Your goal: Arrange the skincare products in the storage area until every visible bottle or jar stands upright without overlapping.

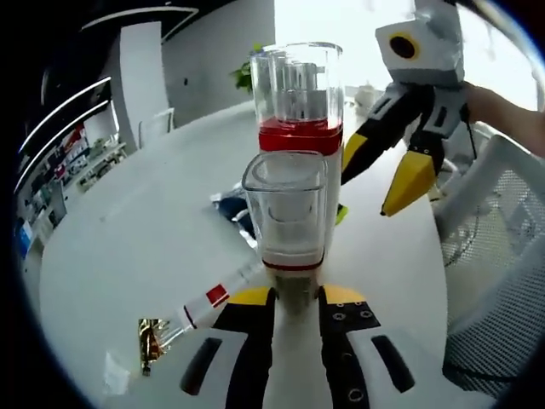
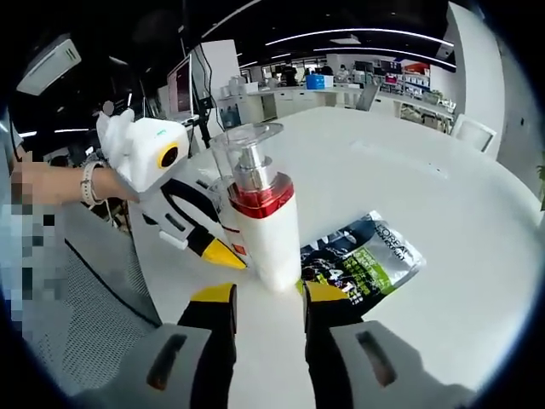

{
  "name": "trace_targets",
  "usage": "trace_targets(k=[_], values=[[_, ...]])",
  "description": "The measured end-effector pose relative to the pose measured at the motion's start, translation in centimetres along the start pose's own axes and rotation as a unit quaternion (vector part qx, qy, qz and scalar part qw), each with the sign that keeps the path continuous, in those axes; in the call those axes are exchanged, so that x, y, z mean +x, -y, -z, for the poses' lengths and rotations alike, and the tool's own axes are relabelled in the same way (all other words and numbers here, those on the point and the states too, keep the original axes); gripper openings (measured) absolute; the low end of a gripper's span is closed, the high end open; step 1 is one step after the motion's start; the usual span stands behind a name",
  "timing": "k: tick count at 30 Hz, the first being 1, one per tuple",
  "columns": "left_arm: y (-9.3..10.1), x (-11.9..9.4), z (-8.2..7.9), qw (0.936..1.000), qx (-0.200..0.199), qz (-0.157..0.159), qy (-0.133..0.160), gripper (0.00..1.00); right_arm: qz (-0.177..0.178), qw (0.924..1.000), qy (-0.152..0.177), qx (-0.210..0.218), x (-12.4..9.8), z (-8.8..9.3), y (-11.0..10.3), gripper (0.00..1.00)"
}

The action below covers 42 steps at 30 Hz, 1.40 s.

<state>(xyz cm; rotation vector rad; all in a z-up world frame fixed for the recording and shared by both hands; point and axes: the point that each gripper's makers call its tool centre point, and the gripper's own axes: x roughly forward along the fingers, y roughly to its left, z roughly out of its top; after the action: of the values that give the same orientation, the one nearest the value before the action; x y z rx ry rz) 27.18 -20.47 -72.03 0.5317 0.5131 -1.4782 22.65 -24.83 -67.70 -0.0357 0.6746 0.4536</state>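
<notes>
Table (image 1: pixel 128 247): white and round, running ahead of both grippers; in the right gripper view (image 2: pixel 443 196) it stretches up and right.
Chair (image 1: pixel 490 256): white mesh, at the table edge to the right of the left gripper.
Near bottle (image 1: pixel 291 221): white pump bottle with a clear cap and a thin red band, upright, directly ahead of the left gripper (image 1: pixel 295 298) and rising from between its yellow tips.
Far bottle (image 1: pixel 300 111): bigger clear cap over a broad red collar, upright, just behind the near bottle. In the right gripper view a white bottle (image 2: pixel 266 213) of that kind stands just ahead of the right gripper (image 2: pixel 268 296).
Sachet (image 2: pixel 362 256): dark printed pouch lying flat, ahead-right of the right gripper, just beside the bottle.
Tube (image 1: pixel 204 307): white with a red patch and a gold end, lying flat, just left of the left gripper.
Left gripper: jaws close on either side of the near bottle's base; whether they clamp it I cannot tell.
Right gripper: jaws spread, nothing between them.
</notes>
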Motion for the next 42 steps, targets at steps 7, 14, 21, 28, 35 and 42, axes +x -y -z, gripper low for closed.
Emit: trace_targets(k=[7, 14, 21, 28, 35, 42], values=[[0.6, -0.6, 0.4, 0.9996, -0.005, 0.026, -0.002, 0.16, 0.002, 1.0, -0.001, 0.003, -0.2, 0.2, 0.2, 0.31], [2.3, -0.7, 0.5, 0.9982, 0.01, 0.059, 0.001, 0.16, -0.001, 1.0, -0.001, 0.005, 0.0, 0.1, 0.1, 0.3], [3.4, -0.1, 0.1, 0.9964, 0.026, 0.08, 0.009, 0.16, -0.002, 1.0, -0.002, 0.005, -0.1, 0.1, 0.0, 0.3], [3.6, 0.1, -0.1, 0.9956, 0.048, 0.079, 0.013, 0.16, -0.001, 0.9999, -0.007, 0.008, -0.3, 0.5, 0.2, 0.32], [2.6, -0.8, 0.2, 0.9981, 0.034, 0.051, 0.003, 0.25, -0.01, 0.9999, -0.012, 0.006, 0.0, 0.6, -0.3, 0.32], [3.4, -1.4, 1.5, 0.9983, 0.0, 0.049, -0.032, 0.12, -0.019, 0.9997, -0.015, 0.001, 0.5, 0.5, -1.0, 0.32]])
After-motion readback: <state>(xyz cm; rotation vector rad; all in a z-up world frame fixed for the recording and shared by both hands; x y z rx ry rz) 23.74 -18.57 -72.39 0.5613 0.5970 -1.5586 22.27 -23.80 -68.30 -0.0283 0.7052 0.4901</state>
